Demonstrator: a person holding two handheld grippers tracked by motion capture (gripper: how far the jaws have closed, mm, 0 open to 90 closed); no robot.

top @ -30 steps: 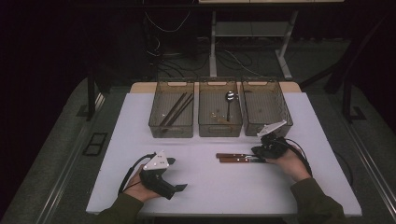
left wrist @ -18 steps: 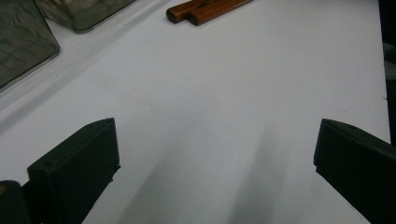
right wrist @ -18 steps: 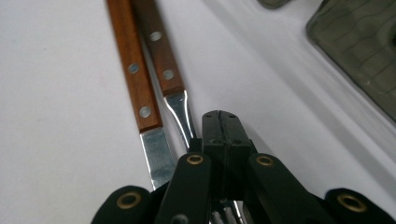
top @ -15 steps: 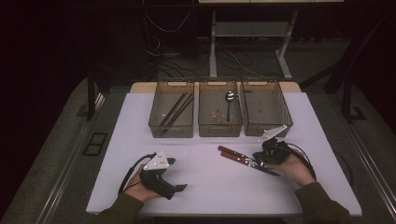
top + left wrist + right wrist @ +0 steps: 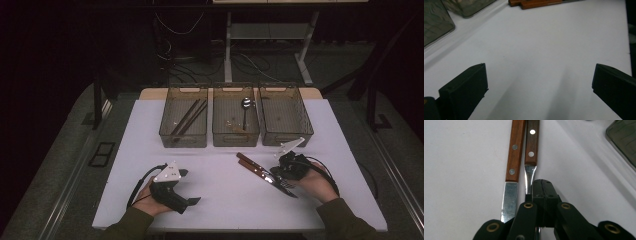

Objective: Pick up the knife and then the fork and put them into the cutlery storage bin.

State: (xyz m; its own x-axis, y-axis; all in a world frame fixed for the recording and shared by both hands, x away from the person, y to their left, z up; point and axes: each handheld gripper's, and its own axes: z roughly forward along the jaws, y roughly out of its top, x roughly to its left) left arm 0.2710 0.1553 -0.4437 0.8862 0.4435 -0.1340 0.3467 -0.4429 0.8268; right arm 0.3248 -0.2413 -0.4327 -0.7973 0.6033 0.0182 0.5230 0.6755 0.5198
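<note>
Left gripper (image 5: pixel 176 192): I'm resting it on the table (image 5: pixel 150 130) near the front edge, fingers (image 5: pixel 465 87) released and wide apart, nothing between them.

Bins: I'm seeing three in a row at the back; left bin (image 5: pixel 184 122) holding dark sticks, middle bin (image 5: pixel 235 122) a spoon (image 5: pixel 245 107), right bin (image 5: pixel 285 117) looking unfilled.

Change: the two wooden-handled utensils (image 5: pixel 260 170) were lying level a second ago; now they're slanting, handles toward the bins.

Right gripper (image 5: pixel 290 169): I'm clenching its fingers (image 5: pixel 544 195) on the darker utensil's (image 5: pixel 532 140) metal neck, the lighter-handled knife (image 5: pixel 514 152) lying just beside.

Meaning: I'm judging the pick is under way.

Room: open table ahead; right bin's front wall is close.
</note>
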